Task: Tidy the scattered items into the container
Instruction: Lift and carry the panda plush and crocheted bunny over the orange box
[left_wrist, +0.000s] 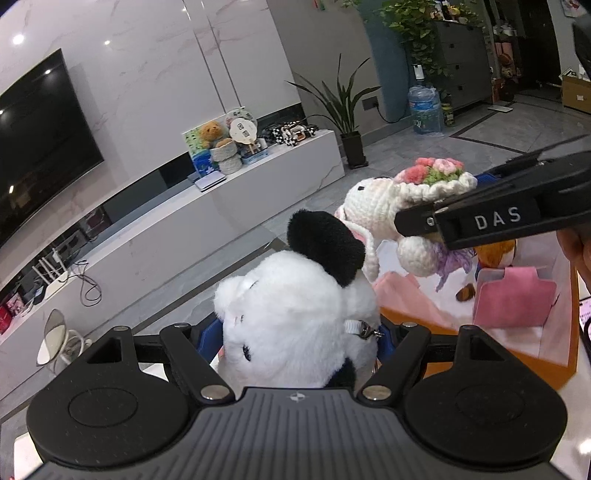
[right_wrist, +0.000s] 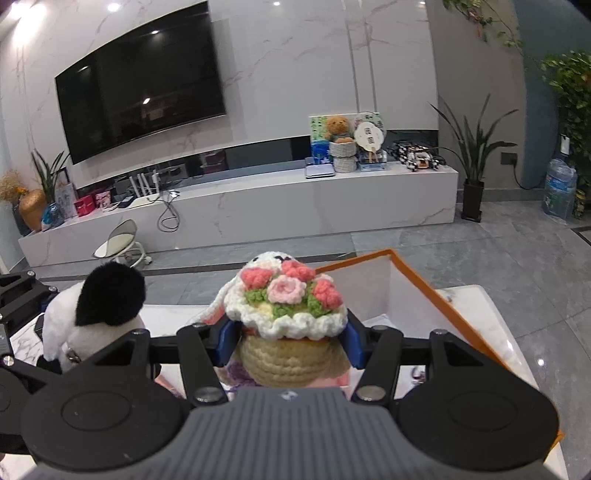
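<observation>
The blue fingers (right_wrist: 229, 341) of the right gripper (right_wrist: 290, 343) are closed against both sides of a crochet doll (right_wrist: 288, 306), pinching its tan basket under the knitted flowers, and the doll hangs above the open orange-rimmed box (right_wrist: 417, 280). The left gripper (left_wrist: 295, 343) has its fingers pressed in on a panda plush (left_wrist: 291, 306), held up just beside the box's near edge, with the clip on its strap dangling free. In the left wrist view an orange toy (left_wrist: 495, 254) and a pink folded pouch (left_wrist: 513, 299) already lie inside the box. The step in hand looks like dropping both toys in. To do it well, I would lower the doll clear of the rim before letting go, aiming at the bare floor beside the pouch, then bring the panda over the wall so its strap does not catch the edge.
</observation>
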